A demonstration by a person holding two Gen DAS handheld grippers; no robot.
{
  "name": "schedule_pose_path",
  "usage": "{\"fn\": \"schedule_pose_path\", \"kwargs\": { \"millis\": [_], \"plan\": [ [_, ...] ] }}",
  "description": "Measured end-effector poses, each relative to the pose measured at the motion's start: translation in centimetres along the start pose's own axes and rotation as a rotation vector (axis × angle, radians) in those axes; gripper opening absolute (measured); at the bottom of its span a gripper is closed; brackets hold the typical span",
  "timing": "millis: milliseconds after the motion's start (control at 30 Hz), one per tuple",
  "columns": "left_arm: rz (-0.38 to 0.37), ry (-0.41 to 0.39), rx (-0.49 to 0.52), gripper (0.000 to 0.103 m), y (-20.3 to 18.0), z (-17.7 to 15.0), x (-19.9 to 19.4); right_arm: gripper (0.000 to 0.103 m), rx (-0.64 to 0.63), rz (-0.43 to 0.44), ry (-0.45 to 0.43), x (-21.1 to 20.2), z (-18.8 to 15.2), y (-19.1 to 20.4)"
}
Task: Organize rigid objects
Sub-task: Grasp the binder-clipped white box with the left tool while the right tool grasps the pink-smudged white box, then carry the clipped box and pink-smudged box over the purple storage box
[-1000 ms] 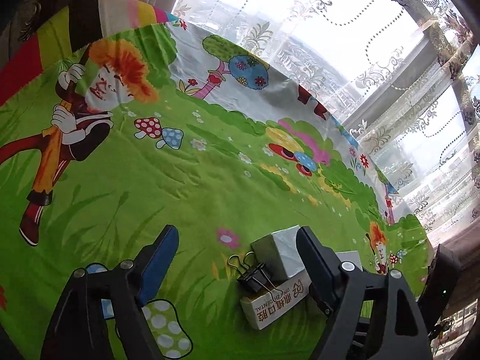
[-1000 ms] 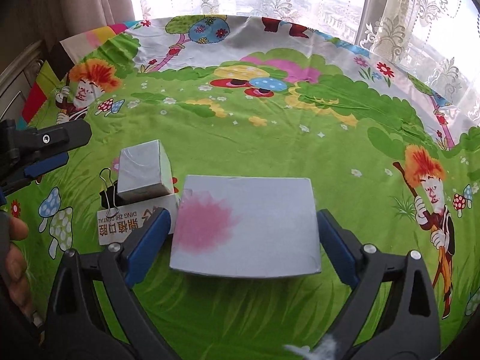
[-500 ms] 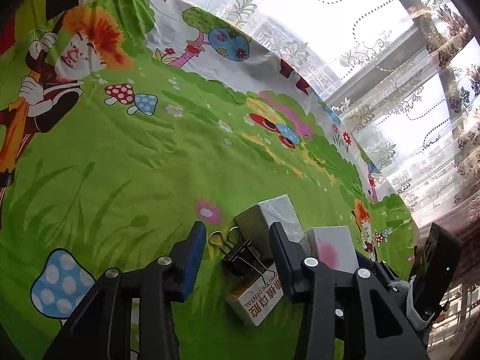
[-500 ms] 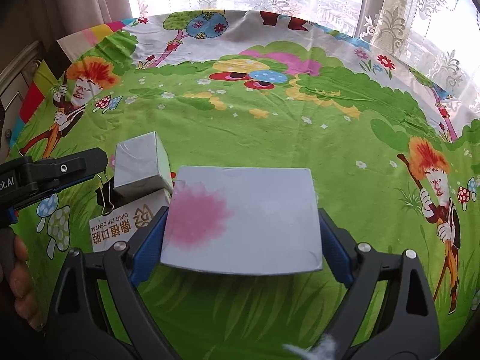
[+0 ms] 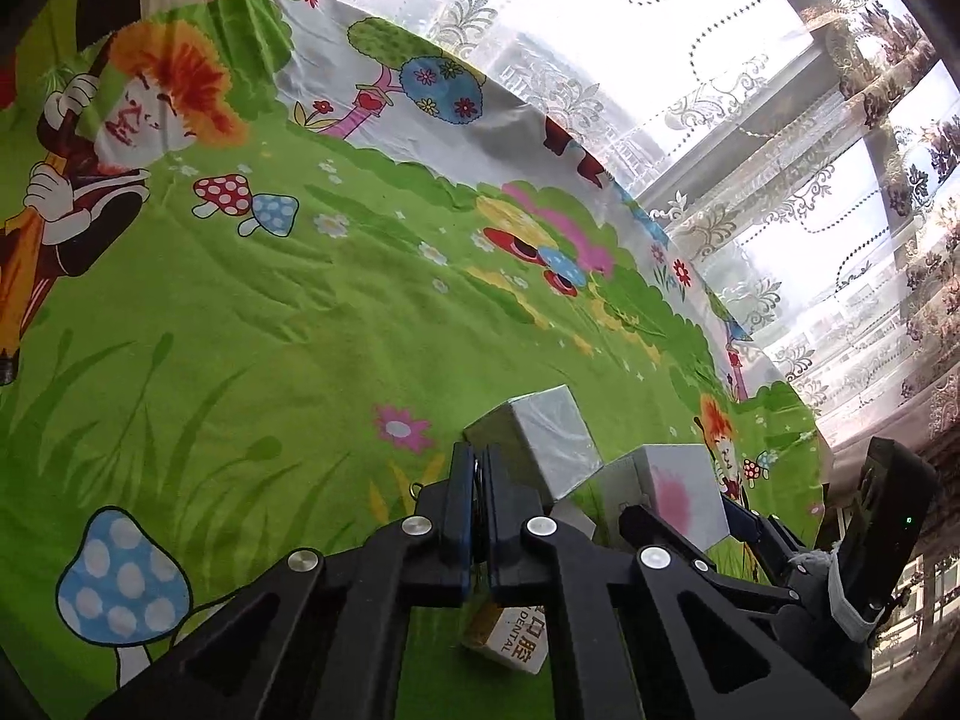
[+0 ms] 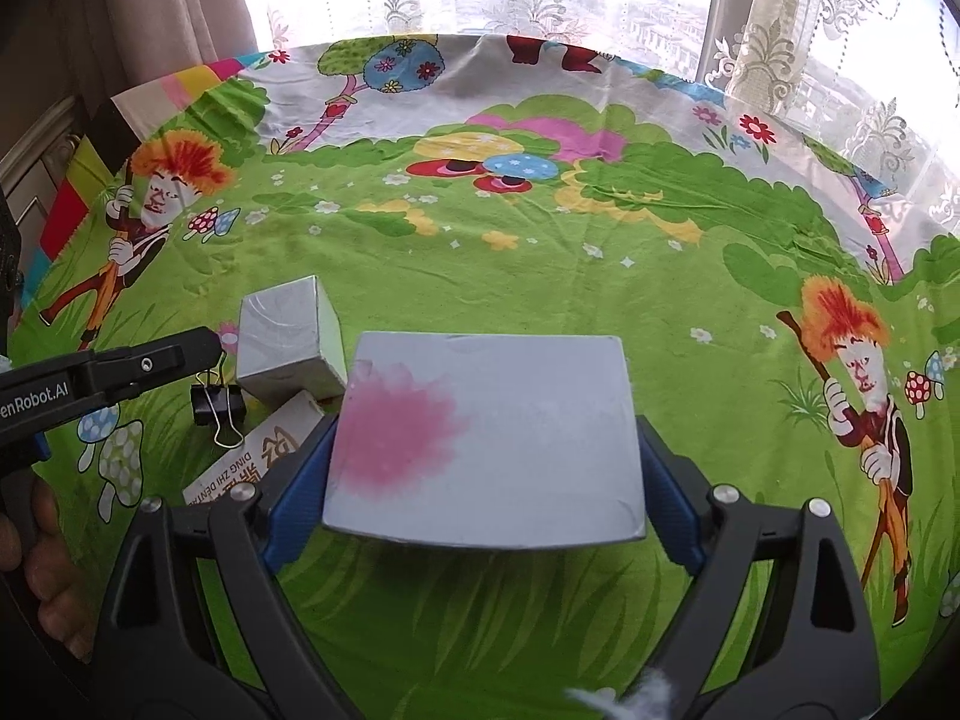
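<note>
The left claw is fully closed – its tips just before the silver box on the green cloth.

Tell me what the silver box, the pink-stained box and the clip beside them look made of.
Silver box: likely card with a metallic, semi-gloss skin; it shows soft sheen and sharp folded edges.
Pink-stained box: matte white card or paperboard, judging by its flat, dull top and the soaked-in-looking pink blot.
Binder clip: black painted metal body, by its look, with thin bright wire handles.
</note>
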State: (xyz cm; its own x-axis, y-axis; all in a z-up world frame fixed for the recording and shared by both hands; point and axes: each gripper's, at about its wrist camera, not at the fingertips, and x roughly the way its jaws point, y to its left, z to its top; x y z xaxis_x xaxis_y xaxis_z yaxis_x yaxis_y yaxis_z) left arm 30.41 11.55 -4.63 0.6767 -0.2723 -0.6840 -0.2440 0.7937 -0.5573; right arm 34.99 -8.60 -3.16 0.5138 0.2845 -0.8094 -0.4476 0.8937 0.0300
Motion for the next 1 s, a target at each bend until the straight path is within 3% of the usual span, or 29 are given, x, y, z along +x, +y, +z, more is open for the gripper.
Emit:
{"fn": "schedule_pose_path", "kwargs": {
  "millis": [200, 267, 300, 333, 400, 600, 700, 733, 1000],
  "plan": [
    [0.003, -0.009, -0.017, 0.002, 0.2, 0.0, -0.4, 0.092, 0.02, 0.011, -0.02, -1.1, 0.2, -0.1],
    [0.014, -0.008, -0.045, 0.008, 0.8, -0.1, -0.5, 0.092, 0.021, 0.007, -0.026, -1.5, 0.2, -0.1],
    [0.016, 0.004, -0.071, 0.021, 1.2, -0.1, -0.3, 0.092, 0.021, 0.006, -0.027, -1.6, 0.2, -0.1],
    [0.019, 0.01, -0.092, 0.045, 1.6, -0.3, -0.2, 0.092, 0.022, 0.005, -0.028, -1.7, 0.2, -0.2],
    [0.011, 0.009, -0.097, 0.056, 1.5, -0.5, -0.3, 0.092, 0.021, 0.004, -0.03, -1.9, 0.2, -0.2],
    [0.155, 0.046, 0.095, 0.053, -2.7, -1.6, 0.3, 0.092, -0.01, -0.057, -0.026, -2.3, 0.0, -0.1],
    [0.218, 0.075, 0.184, 0.032, -4.4, -2.4, 1.7, 0.092, -0.02, -0.107, -0.009, -2.3, -0.3, -0.3],
    [0.238, 0.067, 0.211, 0.031, -4.8, -2.6, 1.9, 0.092, -0.017, -0.109, -0.003, -2.4, -0.5, -0.3],
    [0.249, 0.041, 0.196, 0.031, -4.6, -2.8, -1.2, 0.092, -0.008, -0.076, -0.01, -5.8, -1.5, 1.1]
  ]
}}
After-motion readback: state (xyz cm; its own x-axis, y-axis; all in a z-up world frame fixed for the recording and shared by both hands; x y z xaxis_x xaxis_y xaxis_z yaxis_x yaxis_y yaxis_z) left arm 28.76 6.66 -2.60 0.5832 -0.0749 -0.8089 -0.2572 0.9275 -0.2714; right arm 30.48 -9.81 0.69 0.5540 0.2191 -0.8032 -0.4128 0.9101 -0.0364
